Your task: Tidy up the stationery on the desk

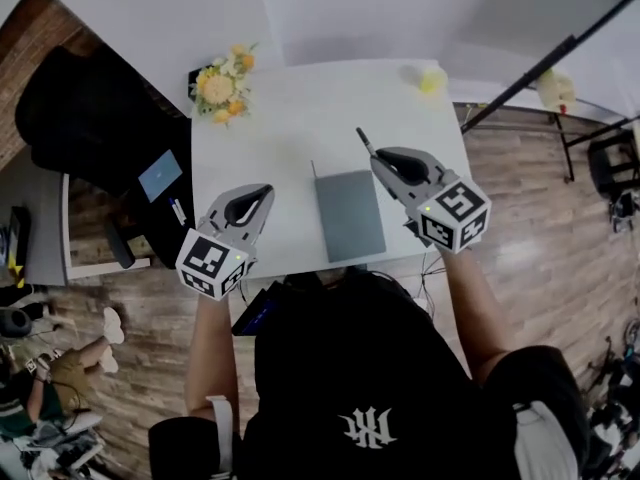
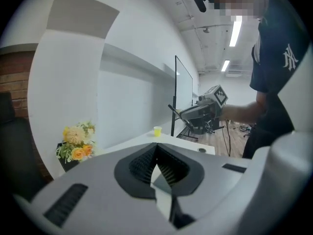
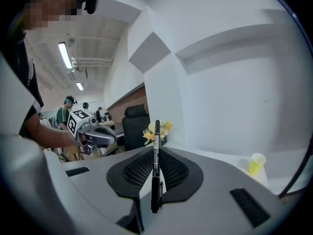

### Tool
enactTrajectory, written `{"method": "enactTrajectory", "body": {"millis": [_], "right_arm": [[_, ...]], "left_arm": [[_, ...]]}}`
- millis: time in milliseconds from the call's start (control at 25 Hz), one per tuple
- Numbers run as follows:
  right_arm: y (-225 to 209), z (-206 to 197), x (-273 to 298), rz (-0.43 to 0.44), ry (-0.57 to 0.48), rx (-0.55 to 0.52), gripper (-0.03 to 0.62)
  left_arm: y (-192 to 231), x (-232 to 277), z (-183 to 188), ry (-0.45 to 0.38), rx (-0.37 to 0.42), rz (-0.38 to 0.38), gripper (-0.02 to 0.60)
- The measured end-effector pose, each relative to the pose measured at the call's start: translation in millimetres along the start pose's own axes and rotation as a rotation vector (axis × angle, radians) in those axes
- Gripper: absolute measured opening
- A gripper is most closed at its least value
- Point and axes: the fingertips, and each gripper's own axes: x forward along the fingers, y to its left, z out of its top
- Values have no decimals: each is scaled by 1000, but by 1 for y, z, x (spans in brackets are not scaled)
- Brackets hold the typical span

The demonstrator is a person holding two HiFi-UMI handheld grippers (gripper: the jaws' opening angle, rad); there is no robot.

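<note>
Right gripper [image 3: 155,153] clamping black pen [image 3: 157,130] upright between jaws; left gripper [image 2: 156,150] hovering empty, jaws pressing together; grey notebook [image 1: 349,214] lying between them.

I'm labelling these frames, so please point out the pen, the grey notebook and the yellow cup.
pen [image 3: 156,166], right gripper view, middle of its barrel.
grey notebook [image 1: 349,214], head view, centre of its cover.
yellow cup [image 1: 432,81], head view, its side.

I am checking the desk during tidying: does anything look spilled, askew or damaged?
Nothing stands out. The yellow cup stands upright, the grey notebook lies flat on the desk, and the black pen sits clamped in the right gripper.
</note>
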Motion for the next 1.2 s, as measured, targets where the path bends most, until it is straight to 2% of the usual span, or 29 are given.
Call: {"method": "enactTrajectory", "body": {"millis": [200,400,720,920,1200], "right_arm": [[-29,-25,-44,-45,-9,83,64],[-48,-63,-63,-66,0,235,64],[-55,-142,-51,-82,91,464,64],[-54,-191,-38,-107,178,558,64],[-40,-238,-26,-131,282,656,64]], "left_arm": [[-36,24,-13,38,-29,-23,3],[-60,38,-34,94,-60,-41,3],[-70,58,-67,165,-68,-73,3],[-70,77,-89,188,-119,-98,3],[-78,92,-120,205,-184,-141,3]]}}
